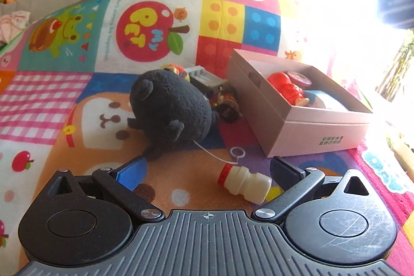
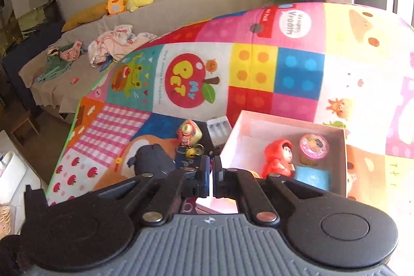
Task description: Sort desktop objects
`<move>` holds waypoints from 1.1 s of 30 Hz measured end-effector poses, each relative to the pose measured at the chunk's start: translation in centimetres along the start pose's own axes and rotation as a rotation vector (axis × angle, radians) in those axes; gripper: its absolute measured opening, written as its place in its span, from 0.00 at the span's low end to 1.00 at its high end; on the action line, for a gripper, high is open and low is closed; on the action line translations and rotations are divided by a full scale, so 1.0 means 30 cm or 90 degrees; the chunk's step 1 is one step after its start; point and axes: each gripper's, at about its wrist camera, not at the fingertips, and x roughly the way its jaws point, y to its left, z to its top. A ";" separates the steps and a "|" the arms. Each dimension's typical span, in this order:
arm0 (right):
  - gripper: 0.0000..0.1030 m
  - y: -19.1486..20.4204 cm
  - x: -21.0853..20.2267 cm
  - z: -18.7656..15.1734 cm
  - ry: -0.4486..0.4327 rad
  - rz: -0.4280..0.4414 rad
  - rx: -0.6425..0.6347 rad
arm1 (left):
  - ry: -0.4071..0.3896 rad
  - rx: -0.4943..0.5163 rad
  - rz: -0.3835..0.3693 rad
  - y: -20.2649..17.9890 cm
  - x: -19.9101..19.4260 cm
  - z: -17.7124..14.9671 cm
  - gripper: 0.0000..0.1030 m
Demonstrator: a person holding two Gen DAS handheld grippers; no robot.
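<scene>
1. While the left gripper hangs low over the mat with its jaws spread wide and empty, a small bottle lies on its side between the fingers, lower centre of the left view, touching neither.
2. A dark plush sits mid-frame just above it, with small toys crowded against its right side.
3. The pink box, right of centre, holds a red figure and a round pink tin.
4. In the right view, the right gripper is clenched on nothing (fingers nearly meeting), bottom centre, over the box's near-left corner.
</scene>
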 end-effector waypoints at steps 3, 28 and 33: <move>0.12 -0.027 0.001 -0.081 0.002 -0.015 -0.001 | -0.029 0.009 0.006 0.008 -0.025 0.050 1.00; 0.77 -0.203 0.035 -0.518 -0.074 -0.107 0.081 | 0.256 -0.019 0.083 0.123 0.606 0.498 0.79; 0.80 -0.199 0.033 -0.526 -0.081 -0.102 0.079 | 0.253 -0.020 0.067 0.147 0.566 0.482 0.76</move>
